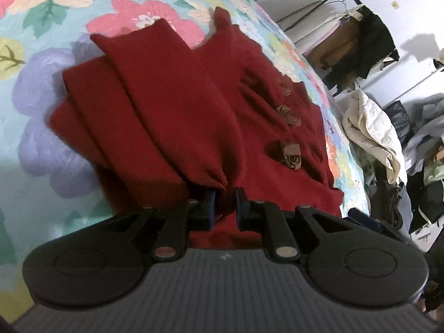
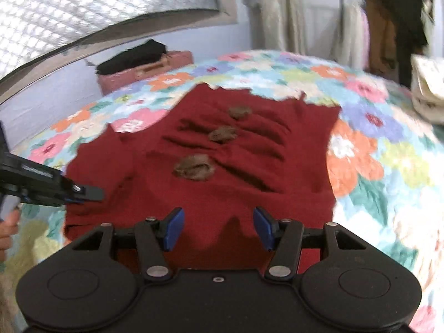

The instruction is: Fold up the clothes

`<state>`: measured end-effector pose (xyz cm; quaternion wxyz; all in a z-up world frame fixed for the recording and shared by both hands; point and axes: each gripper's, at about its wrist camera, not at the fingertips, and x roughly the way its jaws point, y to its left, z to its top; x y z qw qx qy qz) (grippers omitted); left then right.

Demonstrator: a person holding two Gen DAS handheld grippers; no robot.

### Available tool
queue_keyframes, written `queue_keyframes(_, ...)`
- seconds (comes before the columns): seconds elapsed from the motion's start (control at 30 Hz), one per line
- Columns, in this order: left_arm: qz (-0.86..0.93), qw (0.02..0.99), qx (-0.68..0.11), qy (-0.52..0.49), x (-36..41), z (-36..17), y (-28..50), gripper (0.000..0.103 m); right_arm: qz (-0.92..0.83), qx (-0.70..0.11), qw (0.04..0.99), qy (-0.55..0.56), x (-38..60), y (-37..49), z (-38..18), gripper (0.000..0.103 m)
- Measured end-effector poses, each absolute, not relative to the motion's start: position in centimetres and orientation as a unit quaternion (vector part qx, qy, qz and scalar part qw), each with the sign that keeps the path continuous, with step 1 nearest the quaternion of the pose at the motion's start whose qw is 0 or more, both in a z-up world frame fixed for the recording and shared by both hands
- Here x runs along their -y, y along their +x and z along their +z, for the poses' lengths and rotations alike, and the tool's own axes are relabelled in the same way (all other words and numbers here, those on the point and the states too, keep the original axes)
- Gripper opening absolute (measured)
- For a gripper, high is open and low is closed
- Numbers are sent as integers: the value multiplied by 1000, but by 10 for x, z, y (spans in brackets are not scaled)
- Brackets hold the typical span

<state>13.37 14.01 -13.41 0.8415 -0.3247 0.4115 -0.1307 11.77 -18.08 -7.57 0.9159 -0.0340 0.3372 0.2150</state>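
Observation:
A dark red knitted top (image 1: pixel 172 105) lies on a floral bedspread (image 1: pixel 41 63). Down its front run three brown fabric roses (image 1: pixel 290 154). One long sleeve is folded across the body, and its bunched end sits pinched between the blue pads of my left gripper (image 1: pixel 225 202). In the right wrist view the same top (image 2: pixel 249 166) lies flat, roses (image 2: pixel 194 168) upward. My right gripper (image 2: pixel 219 226) hovers open over its near hem with nothing between the pads. The left gripper (image 2: pixel 94 193) reaches in at the top's left edge, with a hand (image 2: pixel 8 230) behind it.
A pink case (image 2: pixel 155 66) with black cloth on it stands at the far side of the bed, under a window. A clothes rack (image 1: pixel 360 36) with hanging garments and a white quilted jacket (image 1: pixel 371 136) crowd the floor beside the bed.

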Motion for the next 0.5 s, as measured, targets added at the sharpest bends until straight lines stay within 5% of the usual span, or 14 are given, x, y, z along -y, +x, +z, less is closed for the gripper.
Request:
queue_keyframes(0.2,-153,848,-405,-305,-143,-119,135,30,248,-349,901,-65,153,121,-75,61)
queue_keyframes(0.3,-195,844,-356,-351,-152,-104,132,54,261,-357,892,-91,137,119,-78,61)
queue_keyframes(0.5,-119,904,-302,-279,-161,-78,129,55,231,-382,889,-100,147,112,-83,61)
